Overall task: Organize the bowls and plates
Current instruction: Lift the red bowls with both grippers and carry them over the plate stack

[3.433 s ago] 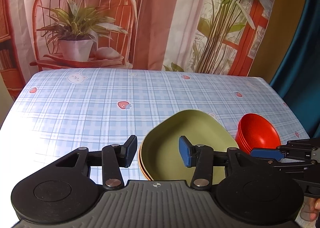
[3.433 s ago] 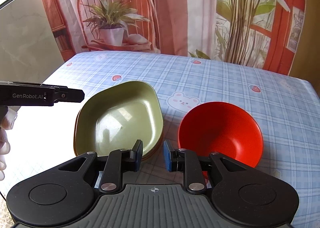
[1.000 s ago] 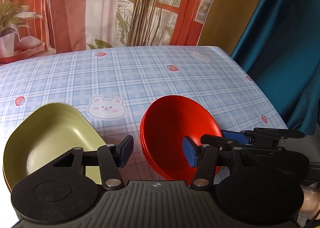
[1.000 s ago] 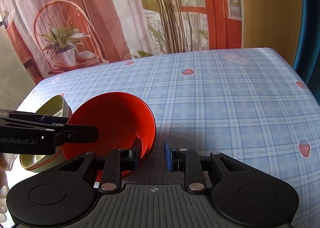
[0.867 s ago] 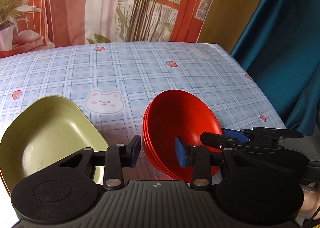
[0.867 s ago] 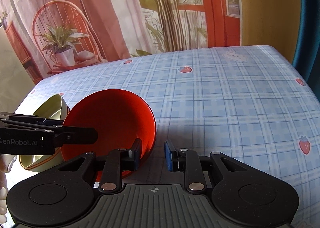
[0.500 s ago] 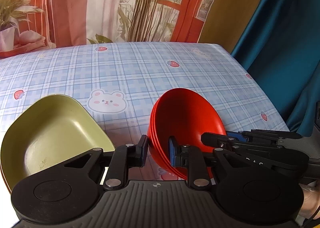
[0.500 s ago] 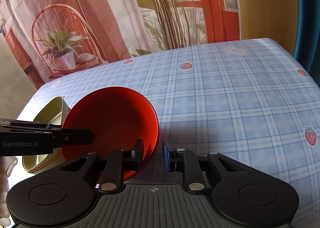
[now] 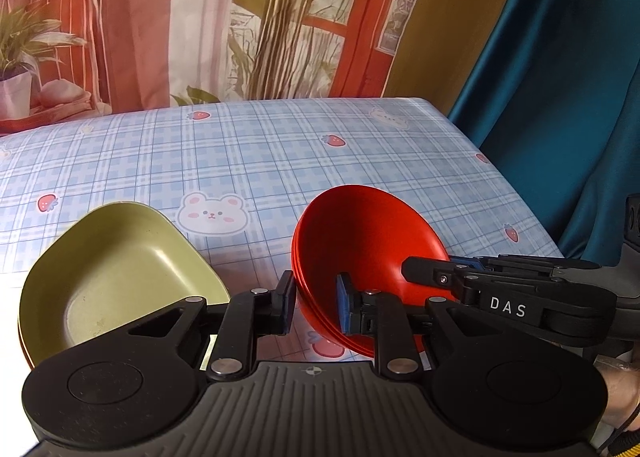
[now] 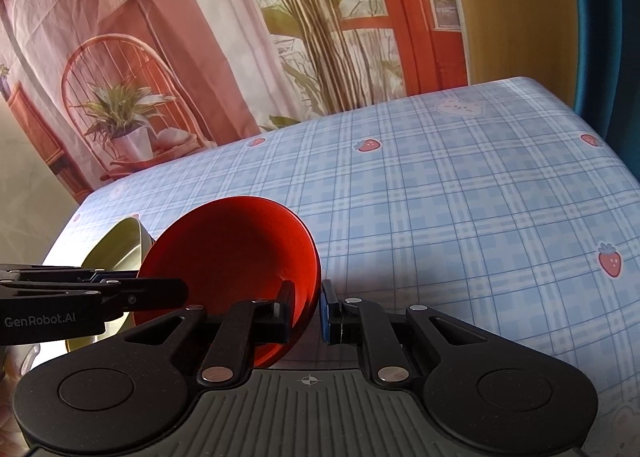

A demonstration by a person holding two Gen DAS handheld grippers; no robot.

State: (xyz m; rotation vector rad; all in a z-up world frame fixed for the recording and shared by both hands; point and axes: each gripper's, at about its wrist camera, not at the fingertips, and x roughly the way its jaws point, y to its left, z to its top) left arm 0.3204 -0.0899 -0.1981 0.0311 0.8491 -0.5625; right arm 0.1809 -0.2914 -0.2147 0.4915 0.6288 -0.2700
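We are gripping the stack of red bowls (image 9: 366, 241) from two sides above the blue plaid tablecloth (image 9: 248, 153). Our left gripper (image 9: 314, 307) is pinching the near left rim of the stack, one blue pad outside the wall and the other inside the bowl, the fingers narrowed onto the nested rims. Our right gripper (image 10: 306, 311) is clamping the opposite rim in the same way, its left finger inside the bowl and its right finger (image 10: 330, 313) pressing against the outer wall, so both sets of fingers are sitting close together on the red bowls (image 10: 236, 253). In the left wrist view the stack is tilting with its opening facing us, and the right gripper (image 9: 460, 273) is reaching in from the right side. Just left of the bowls, the green plate (image 9: 116, 269) is lying on top of an orange plate (image 9: 24, 343) whose edge is barely showing beneath it. In the right wrist view the green plate (image 10: 120, 245) is peeking out behind the left gripper (image 10: 112, 289)
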